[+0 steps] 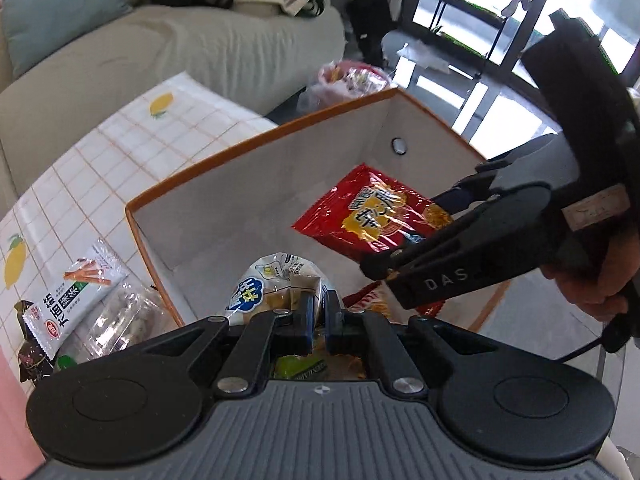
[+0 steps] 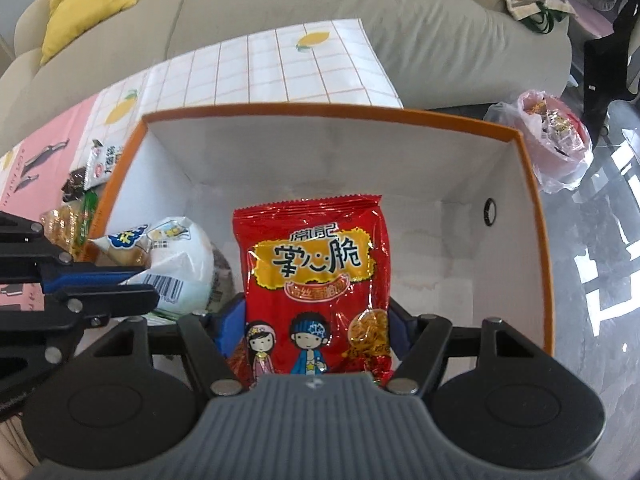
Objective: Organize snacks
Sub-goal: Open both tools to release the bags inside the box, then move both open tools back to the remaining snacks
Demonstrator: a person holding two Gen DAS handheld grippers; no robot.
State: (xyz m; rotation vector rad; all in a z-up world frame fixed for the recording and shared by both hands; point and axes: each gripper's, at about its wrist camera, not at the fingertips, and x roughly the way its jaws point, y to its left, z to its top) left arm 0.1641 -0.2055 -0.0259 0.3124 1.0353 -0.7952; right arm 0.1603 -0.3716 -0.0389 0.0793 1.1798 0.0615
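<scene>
A: Status of both tongs?

B: Left gripper [image 1: 317, 320] is clamped on the white-and-blue plastic snack bag [image 1: 276, 286]; right gripper [image 2: 316, 320] is clamped on the glossy red crisp-noodle packet [image 2: 316, 280], printed "掌心脆". Both bags hang over the orange-rimmed, grey-lined storage box [image 2: 340, 152].

A: Surroundings?

B: A white "大面筋" packet [image 1: 76, 292] lies left of the box on the lemon-print checked tablecloth [image 1: 132, 148]. Beyond: a beige sofa [image 1: 160, 52].
</scene>
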